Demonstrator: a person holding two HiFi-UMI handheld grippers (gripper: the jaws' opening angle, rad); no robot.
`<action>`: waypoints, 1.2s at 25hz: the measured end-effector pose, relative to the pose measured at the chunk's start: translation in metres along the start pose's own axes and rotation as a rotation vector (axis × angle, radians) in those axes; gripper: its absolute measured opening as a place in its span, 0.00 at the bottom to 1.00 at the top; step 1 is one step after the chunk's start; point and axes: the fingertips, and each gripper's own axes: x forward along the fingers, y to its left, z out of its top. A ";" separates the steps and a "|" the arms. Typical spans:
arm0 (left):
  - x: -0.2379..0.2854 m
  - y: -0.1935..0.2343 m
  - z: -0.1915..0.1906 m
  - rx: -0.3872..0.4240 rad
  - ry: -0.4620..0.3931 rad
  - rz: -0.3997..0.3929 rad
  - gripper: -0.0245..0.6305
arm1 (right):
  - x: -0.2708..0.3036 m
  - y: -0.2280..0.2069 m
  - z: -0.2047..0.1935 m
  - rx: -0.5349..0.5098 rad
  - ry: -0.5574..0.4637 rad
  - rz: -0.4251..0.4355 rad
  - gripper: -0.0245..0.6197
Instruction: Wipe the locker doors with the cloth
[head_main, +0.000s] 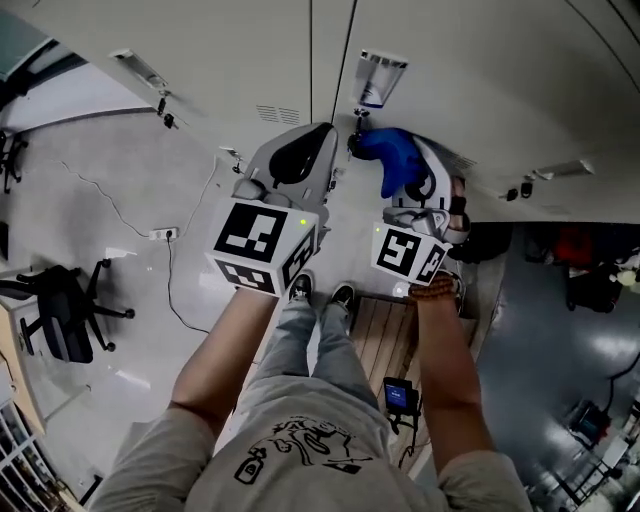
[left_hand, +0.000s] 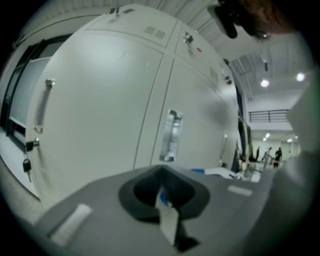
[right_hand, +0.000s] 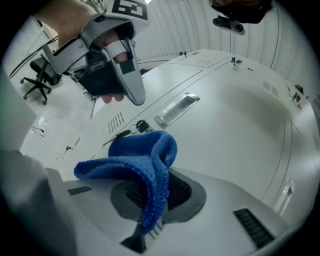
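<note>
White locker doors (head_main: 200, 60) fill the top of the head view, with a metal handle (head_main: 378, 80) just above my grippers. My right gripper (head_main: 385, 160) is shut on a blue knitted cloth (head_main: 392, 152), held right by the door below that handle. In the right gripper view the cloth (right_hand: 142, 165) drapes over the right gripper (right_hand: 147, 225), near the handle (right_hand: 176, 109) and a key in its lock (right_hand: 141, 126). My left gripper (head_main: 300, 152) hangs beside it to the left, jaws together and apparently empty. Its own view shows the left gripper (left_hand: 167, 212) facing a locker door (left_hand: 100, 110).
A black office chair (head_main: 60, 315) stands on the floor at left, near a cable and a wall socket (head_main: 160, 234). The person's feet rest by a wooden platform (head_main: 385, 335). Another long handle (left_hand: 42, 105) with keys (left_hand: 27, 157) is on the left locker door.
</note>
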 end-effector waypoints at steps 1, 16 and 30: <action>-0.001 -0.005 0.010 0.004 -0.012 -0.006 0.04 | -0.001 -0.012 0.006 -0.008 -0.005 -0.015 0.09; -0.015 -0.071 0.154 0.089 -0.176 -0.077 0.04 | -0.033 -0.198 0.147 -0.086 -0.176 -0.246 0.09; -0.015 -0.098 0.203 0.152 -0.231 -0.111 0.04 | -0.045 -0.253 0.181 -0.107 -0.236 -0.319 0.09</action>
